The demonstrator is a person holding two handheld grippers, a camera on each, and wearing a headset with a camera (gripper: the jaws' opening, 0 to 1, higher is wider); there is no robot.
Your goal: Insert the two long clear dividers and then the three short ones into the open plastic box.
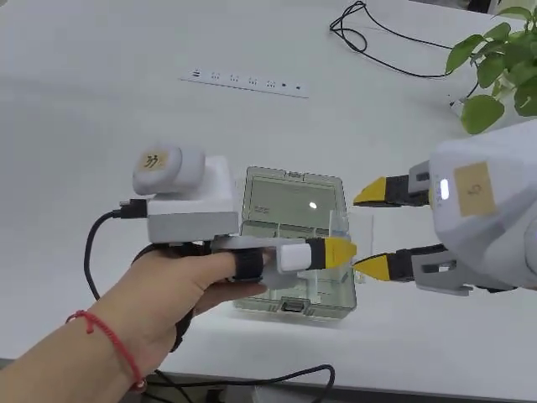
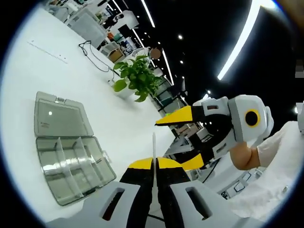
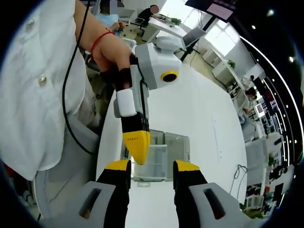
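Observation:
The open clear plastic box lies near the table's front edge with its lid folded back; clear dividers stand in its tray. My left gripper hovers over the box's right side, shut on a thin clear divider that stands edge-on between its yellow tips. In the head view the same divider shows faintly. My right gripper faces it from the right, open, its yellow jaws either side of the divider's height. In the right gripper view the left gripper points between my right gripper's spread jaws, above the box.
A white power strip lies at the back of the white table. A black cable loops at the back right beside a green plant. Another black cable runs along the front edge.

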